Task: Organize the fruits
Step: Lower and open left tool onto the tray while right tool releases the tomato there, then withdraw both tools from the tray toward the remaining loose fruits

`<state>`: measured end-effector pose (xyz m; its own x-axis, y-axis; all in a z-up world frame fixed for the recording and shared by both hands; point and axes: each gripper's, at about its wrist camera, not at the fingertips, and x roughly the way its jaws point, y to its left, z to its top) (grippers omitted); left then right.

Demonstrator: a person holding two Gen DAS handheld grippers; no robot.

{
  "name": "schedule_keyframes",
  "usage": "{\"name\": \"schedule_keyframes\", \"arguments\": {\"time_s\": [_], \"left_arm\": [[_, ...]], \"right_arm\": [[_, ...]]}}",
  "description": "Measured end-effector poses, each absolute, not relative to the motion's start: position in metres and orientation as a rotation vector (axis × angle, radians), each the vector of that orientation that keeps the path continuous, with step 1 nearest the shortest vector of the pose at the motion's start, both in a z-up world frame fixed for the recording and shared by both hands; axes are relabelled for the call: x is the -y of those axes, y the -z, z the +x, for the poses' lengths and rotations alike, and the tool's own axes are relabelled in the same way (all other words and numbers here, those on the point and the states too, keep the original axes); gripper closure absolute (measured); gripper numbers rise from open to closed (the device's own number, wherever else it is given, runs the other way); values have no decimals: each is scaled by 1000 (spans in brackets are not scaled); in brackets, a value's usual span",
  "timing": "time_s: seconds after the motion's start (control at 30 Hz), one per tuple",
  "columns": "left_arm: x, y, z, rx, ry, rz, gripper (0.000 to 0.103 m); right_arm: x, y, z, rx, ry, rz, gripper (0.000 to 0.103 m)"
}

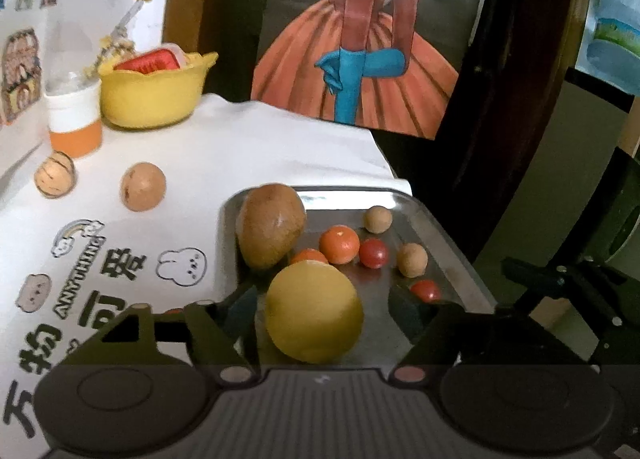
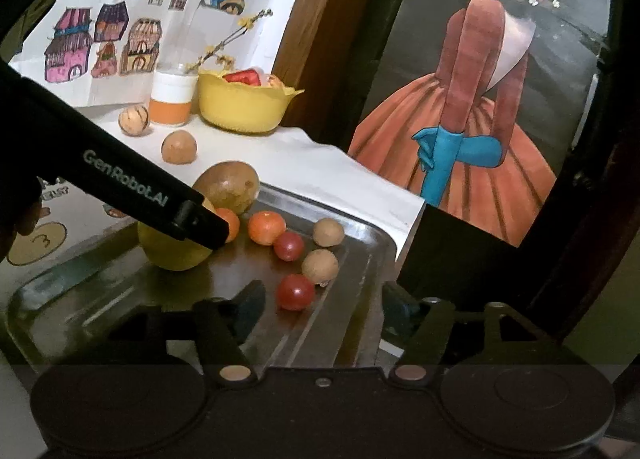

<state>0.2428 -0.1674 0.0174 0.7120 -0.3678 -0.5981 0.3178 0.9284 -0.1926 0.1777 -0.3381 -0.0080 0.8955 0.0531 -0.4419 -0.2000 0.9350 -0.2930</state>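
a metal tray (image 1: 436,227) sits at the near right corner of a table under a white printed cloth (image 1: 240,147), and most of the fruit lies in it. the left gripper (image 1: 324,311) hangs low over the near end of the tray with its jaws spread wide on either side of a big yellow fruit (image 1: 314,311); the dark pads do not clearly touch the skin, so i cannot tell whether there is any contact. just behind that fruit lies a large brown-green mango (image 1: 272,229), with two small oranges (image 1: 339,244) beside it, two red cherry tomatoes (image 1: 373,253) and two small tan round fruits (image 1: 412,259) scattered toward the tray's right side. off the tray, on the cloth, rest a brown round fruit (image 1: 143,187) and a striped nut-like one (image 1: 54,179), near a white and orange bottle (image 1: 74,119) and a yellow bowl (image 1: 154,95) holding something red. the right gripper (image 2: 324,311) is over the tray's right edge, jaws wide apart and empty, with one tomato (image 2: 295,292) just ahead of its left finger. in the right wrist view the left tool's black body reaches down to the yellow fruit (image 2: 172,251).
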Motion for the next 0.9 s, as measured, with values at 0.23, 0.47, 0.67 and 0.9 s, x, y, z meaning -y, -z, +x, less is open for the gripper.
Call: {"name": "schedule_keyframes", "arguments": {"time_s": [0.23, 0.47, 0.67, 0.9], "left_arm": [[152, -33, 214, -608, 339, -107, 4], [132, -54, 175, -551, 288, -112, 0], [110, -63, 143, -523, 249, -98, 0], [76, -67, 111, -512, 198, -102, 0]], "right_arm": [[337, -5, 148, -416, -129, -340, 12], [325, -26, 110, -378, -143, -346, 1], [316, -40, 76, -366, -149, -280, 1], [305, -48, 41, -385, -165, -239, 1]]}}
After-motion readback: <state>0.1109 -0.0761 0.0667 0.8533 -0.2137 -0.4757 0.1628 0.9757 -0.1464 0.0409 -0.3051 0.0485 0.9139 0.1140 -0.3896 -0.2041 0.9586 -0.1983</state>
